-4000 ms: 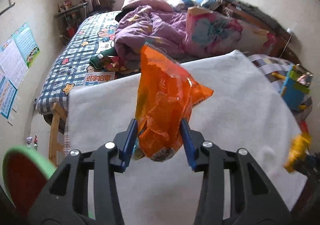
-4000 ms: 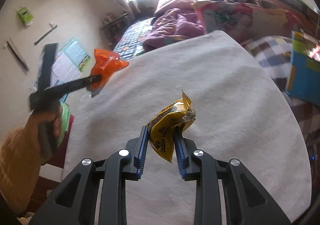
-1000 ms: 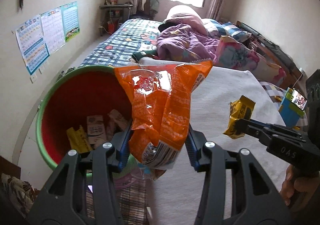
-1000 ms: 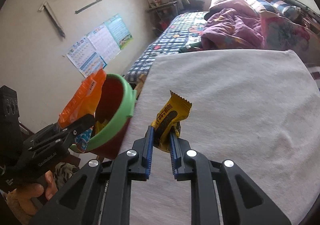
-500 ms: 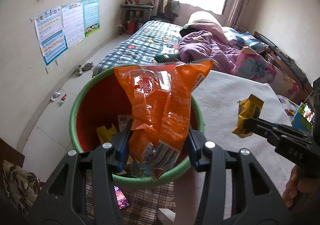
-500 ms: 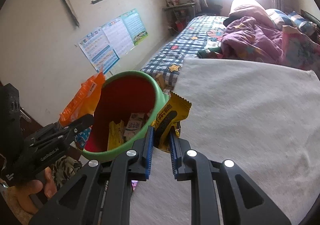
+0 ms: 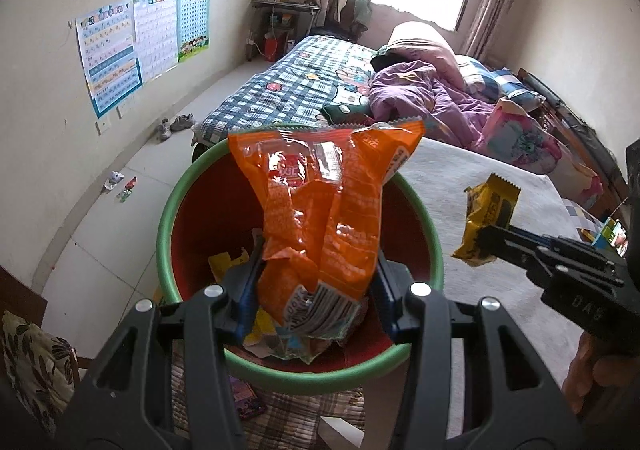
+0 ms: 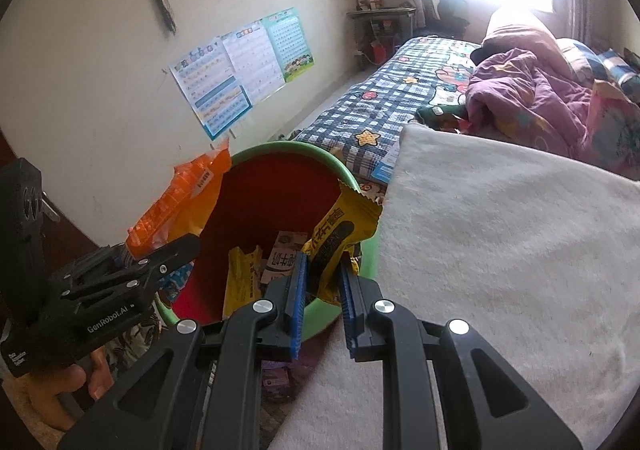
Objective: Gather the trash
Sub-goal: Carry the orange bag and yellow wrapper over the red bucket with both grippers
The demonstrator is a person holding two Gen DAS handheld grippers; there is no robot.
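the left gripper is closed on an orange snack bag, its blue pads pressing the lower, crumpled part of the bag from both sides, and the bag stands up from the jaws with its wide sealed edge on top. in the left wrist view this bag hangs right above the open mouth of a round bin, which is red inside and has a green rim. inside the bin some trash already lies: a yellow wrapper and a few small printed packets. the right gripper is closed on a yellow wrapper with black print, held by its lower half, the zigzag top edge pointing up. in the right wrist view this wrapper is over the near right part of the bin's rim, at the border between the bin and the white blanket that covers the surface beside it. the bin stands just beside this blanket, on its left side. in the left wrist view the right gripper comes in from the right with the yellow wrapper above the blanket, close to the bin. a hand holds the left gripper's handle at the lower left of the right wrist view. behind are a bed with a checked cover, a purple quilt and posters on the wall.
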